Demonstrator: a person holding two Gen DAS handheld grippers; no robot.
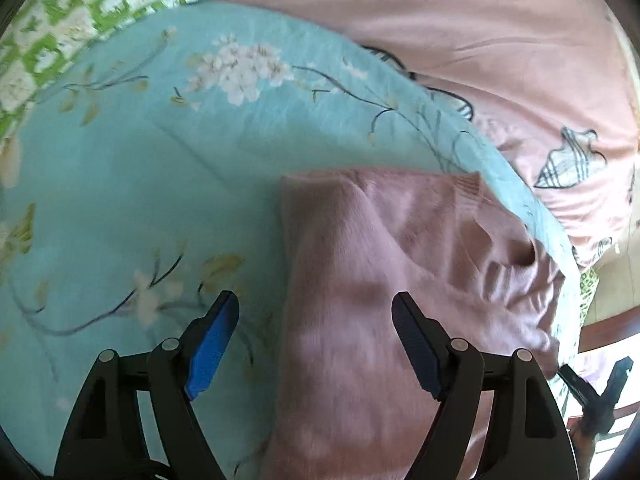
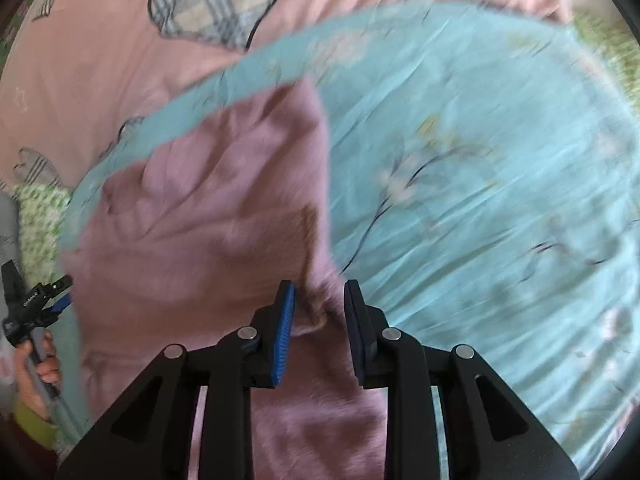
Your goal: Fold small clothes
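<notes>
A mauve knit garment (image 1: 380, 264) lies partly folded on a light blue floral cloth (image 1: 132, 184). My left gripper (image 1: 316, 304) is open and empty, its jaws wide apart over the garment's left edge. In the right wrist view the same garment (image 2: 200, 232) lies on the blue cloth (image 2: 480, 200). My right gripper (image 2: 320, 292) has its jaws partly apart, with a bunched fold of the garment between them; the blur hides whether the pads touch it. The left gripper (image 2: 36, 300) also shows at the far left, held by a hand.
A pink bedsheet (image 1: 460, 32) with plaid heart patches (image 2: 216, 4) lies beyond the blue cloth. A green and white checked cloth (image 1: 80, 12) sits at the upper left. The bed's edge and floor (image 1: 612, 312) show at the right.
</notes>
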